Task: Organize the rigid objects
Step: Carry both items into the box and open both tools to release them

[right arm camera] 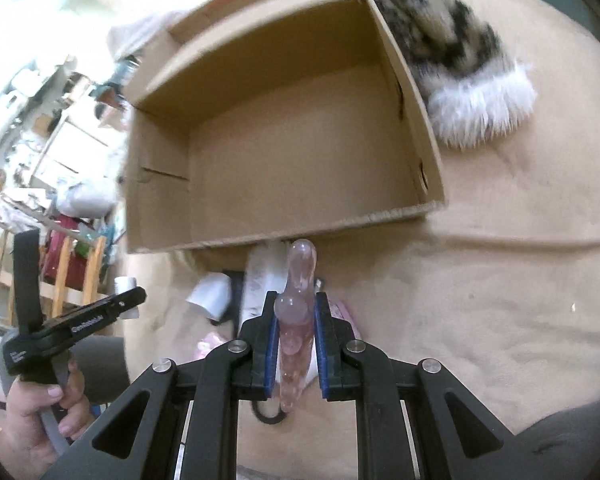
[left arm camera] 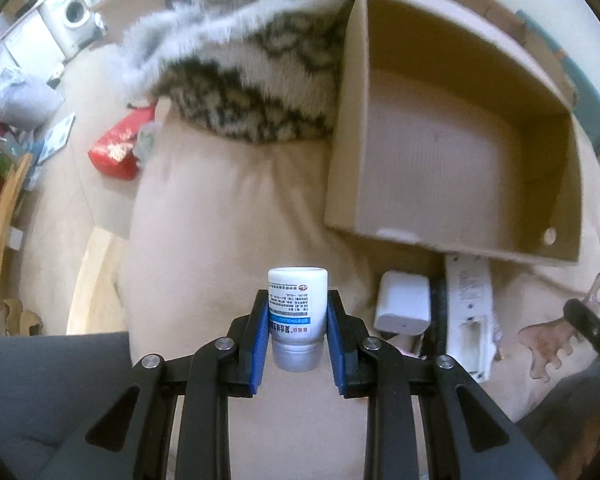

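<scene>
Left wrist view: left gripper (left arm camera: 297, 312) clamped on white pill bottle (left arm camera: 297, 312), held above beige blanket (left arm camera: 220, 216); cardboard box (left arm camera: 452, 236) near blanket's far edge; right wrist view: right gripper (right arm camera: 296, 312) closed on pink translucent piece (right arm camera: 298, 312), just before box's near wall.

The left gripper (left arm camera: 297, 312) points steeply down, its blue pads (left arm camera: 263, 332) pressed against the sides of a white bottle (left arm camera: 297, 308). The right gripper (right arm camera: 296, 316) tilts downward, jaws nearly closed on a pink translucent piece (right arm camera: 296, 320). In the right wrist view, the person's left hand (right arm camera: 32, 420) grips its handle.
</scene>
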